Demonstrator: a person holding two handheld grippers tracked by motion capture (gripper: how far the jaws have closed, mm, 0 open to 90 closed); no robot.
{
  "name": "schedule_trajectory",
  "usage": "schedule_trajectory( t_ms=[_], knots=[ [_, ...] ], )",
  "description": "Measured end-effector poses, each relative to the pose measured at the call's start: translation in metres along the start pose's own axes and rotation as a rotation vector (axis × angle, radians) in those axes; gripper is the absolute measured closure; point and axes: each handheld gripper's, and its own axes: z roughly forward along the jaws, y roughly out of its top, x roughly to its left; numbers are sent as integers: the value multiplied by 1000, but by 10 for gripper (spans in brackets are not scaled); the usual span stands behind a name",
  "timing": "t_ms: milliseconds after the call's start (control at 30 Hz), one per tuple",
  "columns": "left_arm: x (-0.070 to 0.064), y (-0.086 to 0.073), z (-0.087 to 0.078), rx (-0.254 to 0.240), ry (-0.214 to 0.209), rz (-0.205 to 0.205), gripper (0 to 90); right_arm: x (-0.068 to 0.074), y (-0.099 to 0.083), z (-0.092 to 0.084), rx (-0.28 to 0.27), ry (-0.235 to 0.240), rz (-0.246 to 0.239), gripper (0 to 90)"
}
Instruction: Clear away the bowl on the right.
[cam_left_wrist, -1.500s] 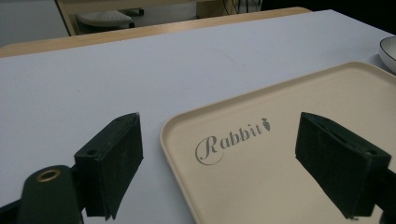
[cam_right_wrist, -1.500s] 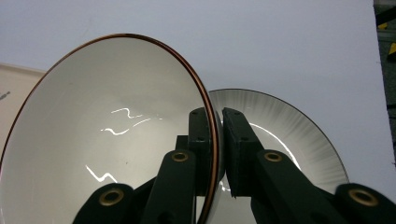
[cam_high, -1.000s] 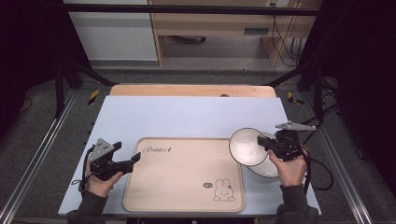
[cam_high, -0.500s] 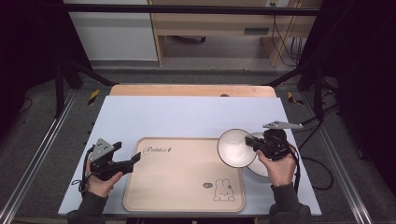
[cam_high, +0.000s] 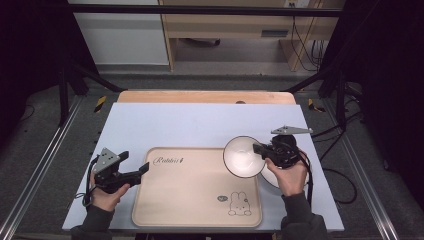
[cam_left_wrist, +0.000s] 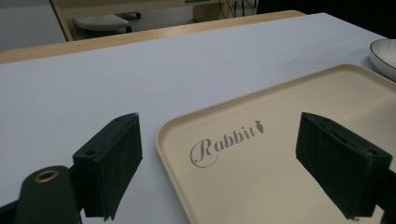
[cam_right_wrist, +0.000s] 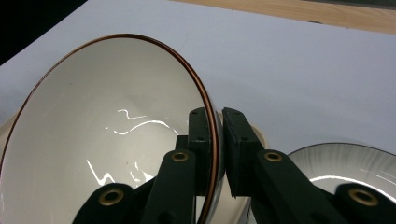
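So far the work reads as about half done. From the high view, the right gripper (cam_high: 260, 149) pinches the rim of a white bowl (cam_high: 242, 156) at its three o'clock edge and holds it tilted over the right edge of the beige tray (cam_high: 195, 192). Nothing rests on the tray yet; its rabbit drawing sits near five o'clock. A second dish (cam_high: 269, 176) lies on the pale blue mat (cam_high: 200, 125) just beside the tray's right side, partly under the right hand. The left gripper (cam_high: 142, 170) sits at the tray's nine o'clock edge, holding nothing.

Next, the left gripper view: its jaws stand wide apart over the tray's corner (cam_left_wrist: 261, 163), nothing between them, with the bowl's edge (cam_left_wrist: 384, 56) at two o'clock.

Last, the right gripper view: the jaws are pressed onto the copper-trimmed rim of the bowl (cam_right_wrist: 107, 140), one pad inside, one outside, while the other dish (cam_right_wrist: 345, 163) lies on the mat at four o'clock.

My judgement: the lift is done; setting the bowl down on the tray and letting go remain, and probably the second dish too.
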Motion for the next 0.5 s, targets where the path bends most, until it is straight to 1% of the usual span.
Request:
schedule_trajectory(
  t_ms=[133, 233, 367, 467, 500],
  knots=[
    [0, 0, 0, -1, 0, 0, 141, 2, 4, 3, -8, 9, -16, 822],
    [0, 0, 0, 1, -1, -1, 142, 6, 6, 5, -2, 11, -18, 822],
    [-1, 0, 0, 3, -3, 5, 142, 10, 9, 10, -8, 25, -17, 822],
    [-1, 0, 1, 4, -3, 3, 142, 14, 14, 14, -13, 32, -26, 822],
    [-1, 0, 1, 5, -3, 2, 142, 16, 15, 16, -15, 37, -21, 822]
  ],
)
